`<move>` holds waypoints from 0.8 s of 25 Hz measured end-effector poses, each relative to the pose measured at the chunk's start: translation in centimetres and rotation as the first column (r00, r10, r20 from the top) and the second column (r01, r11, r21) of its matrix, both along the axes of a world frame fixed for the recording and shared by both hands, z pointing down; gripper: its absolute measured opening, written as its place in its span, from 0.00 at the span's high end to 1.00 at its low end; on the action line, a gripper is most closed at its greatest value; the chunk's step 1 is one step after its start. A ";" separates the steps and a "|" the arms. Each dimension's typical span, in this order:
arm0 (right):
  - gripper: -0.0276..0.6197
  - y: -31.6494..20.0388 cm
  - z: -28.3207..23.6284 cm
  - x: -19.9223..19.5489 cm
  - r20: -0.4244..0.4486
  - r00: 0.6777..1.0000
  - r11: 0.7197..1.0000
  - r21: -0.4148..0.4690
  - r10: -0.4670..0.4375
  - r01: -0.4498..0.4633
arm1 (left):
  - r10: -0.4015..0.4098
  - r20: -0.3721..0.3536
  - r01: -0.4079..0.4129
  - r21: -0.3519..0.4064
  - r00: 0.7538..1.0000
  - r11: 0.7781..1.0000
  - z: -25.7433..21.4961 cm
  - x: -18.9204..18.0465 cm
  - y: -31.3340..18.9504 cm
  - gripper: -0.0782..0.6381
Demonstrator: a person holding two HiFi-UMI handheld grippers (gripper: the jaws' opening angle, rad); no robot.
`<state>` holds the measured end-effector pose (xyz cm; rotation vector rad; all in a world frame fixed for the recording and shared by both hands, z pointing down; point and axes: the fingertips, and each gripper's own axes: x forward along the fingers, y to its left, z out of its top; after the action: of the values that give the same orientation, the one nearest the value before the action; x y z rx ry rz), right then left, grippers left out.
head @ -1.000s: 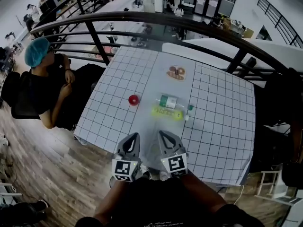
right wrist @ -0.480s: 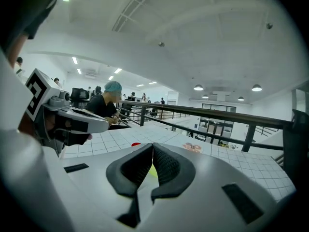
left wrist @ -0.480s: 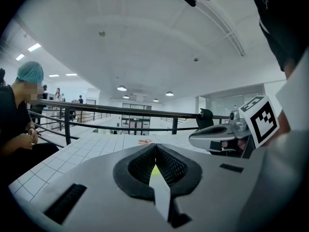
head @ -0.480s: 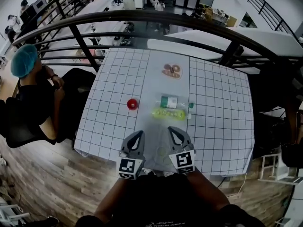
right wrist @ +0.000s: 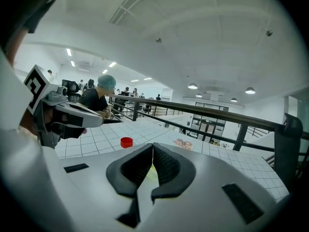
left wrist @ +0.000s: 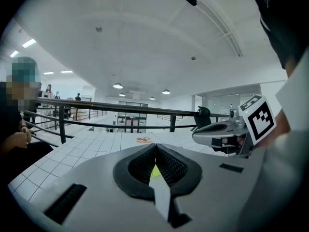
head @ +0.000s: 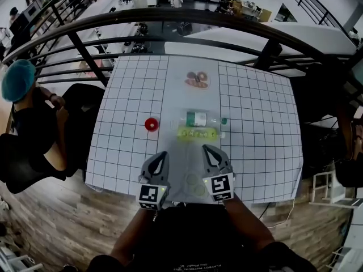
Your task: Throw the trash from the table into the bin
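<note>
On the grid-patterned table (head: 258, 152) lie a clear bottle with a green label (head: 198, 118) and, just nearer to me, a yellow-green bottle (head: 197, 134). A small red cap (head: 151, 124) sits to their left; it also shows in the right gripper view (right wrist: 126, 141). My left gripper (head: 163, 154) and right gripper (head: 206, 149) hover side by side over the table's near edge, short of the bottles. Both are shut with nothing between the jaws. A sliver of yellow-green shows past the left gripper (left wrist: 155, 147). No bin is in view.
A wrapped snack with round pieces (head: 197, 80) lies at the far side of the table. A dark curved railing (head: 170, 21) runs behind the table. A seated person in a teal cap (head: 17, 81) is at the left. Wooden floor (head: 51, 214) surrounds the table.
Both grippers have moved forward over the near edge of the table toward the bottles and dipped slightly. They stay shut. The objects on the table have not moved.
</note>
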<state>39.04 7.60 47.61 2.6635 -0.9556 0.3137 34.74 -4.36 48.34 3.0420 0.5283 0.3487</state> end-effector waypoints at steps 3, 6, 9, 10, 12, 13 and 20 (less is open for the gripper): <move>0.92 -0.2 0.6 0.8 0.013 1.000 1.000 -0.016 -0.020 0.020 | -0.016 0.001 0.016 -0.007 1.000 1.000 -0.2 0.7 0.3 0.86; 0.92 -0.5 1.5 1.2 0.027 0.999 0.998 -0.047 -0.037 0.038 | -0.024 0.006 0.025 -0.008 1.000 1.000 -0.1 1.1 0.3 0.86; 0.92 -0.6 2.5 1.5 0.038 0.997 0.993 -0.094 -0.064 0.067 | -0.038 0.013 0.038 -0.009 0.999 0.999 0.2 1.3 0.2 0.86; 0.92 -0.7 2.9 1.7 0.044 0.996 0.991 -0.108 -0.072 0.077 | -0.042 0.015 0.042 -0.010 0.999 0.999 0.3 1.3 0.2 0.86; 0.88 -0.7 3.5 2.0 0.055 0.995 0.986 -0.140 -0.088 0.095 | -0.047 0.021 0.047 -0.012 0.999 0.999 0.5 1.3 0.2 0.86; 0.78 -0.7 3.8 2.2 0.059 0.993 0.981 -0.161 -0.097 0.106 | -0.048 0.025 0.048 -0.012 0.999 0.999 0.7 1.3 0.3 0.86; 0.64 -1.2 6.6 3.2 0.059 0.980 0.904 -0.378 -0.192 0.200 | -0.057 0.045 0.058 -0.015 0.997 0.998 1.4 1.4 0.2 0.86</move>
<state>42.24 6.39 54.25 2.1960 -1.0380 0.4338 36.18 -4.12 49.75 3.0184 0.4381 0.4066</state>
